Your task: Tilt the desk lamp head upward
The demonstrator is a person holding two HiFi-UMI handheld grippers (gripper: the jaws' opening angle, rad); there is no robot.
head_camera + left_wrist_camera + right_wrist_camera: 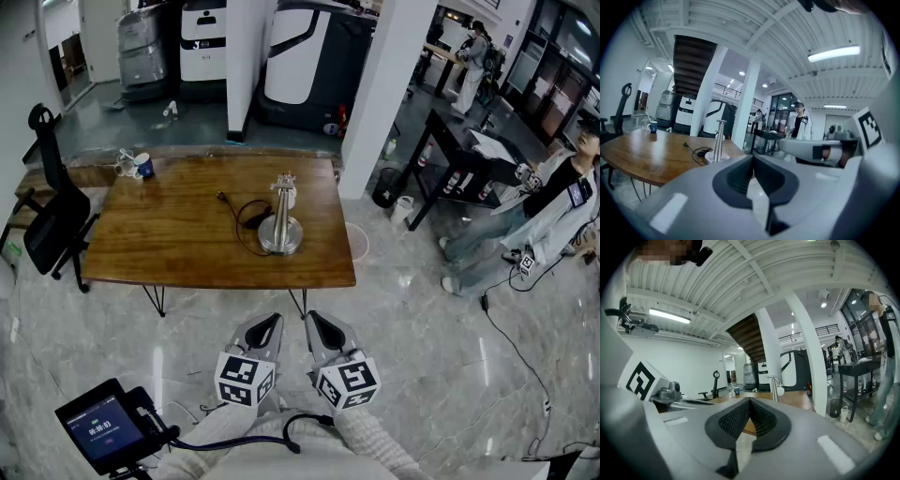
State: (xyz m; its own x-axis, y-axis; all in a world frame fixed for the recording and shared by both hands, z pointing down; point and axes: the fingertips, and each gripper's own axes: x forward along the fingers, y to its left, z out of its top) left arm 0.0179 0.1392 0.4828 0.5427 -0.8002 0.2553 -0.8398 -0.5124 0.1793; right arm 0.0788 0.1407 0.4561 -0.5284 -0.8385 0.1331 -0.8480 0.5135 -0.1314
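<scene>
A silver desk lamp (282,223) stands on a round base near the front right of the wooden table (169,244), its black cord looped beside it. The left gripper view has the lamp (717,140) ahead on the left; the right gripper view has the lamp (774,388) just beyond the jaws. My left gripper (269,326) and right gripper (316,324) hang side by side over the floor, short of the table's front edge. Both are shut with nothing between their jaws.
A blue mug (144,166) sits at the table's far left. A black office chair (52,217) stands left of the table. A white pillar (384,94) rises at the table's far right corner. A person (553,206) sits at right near a dark desk (469,150).
</scene>
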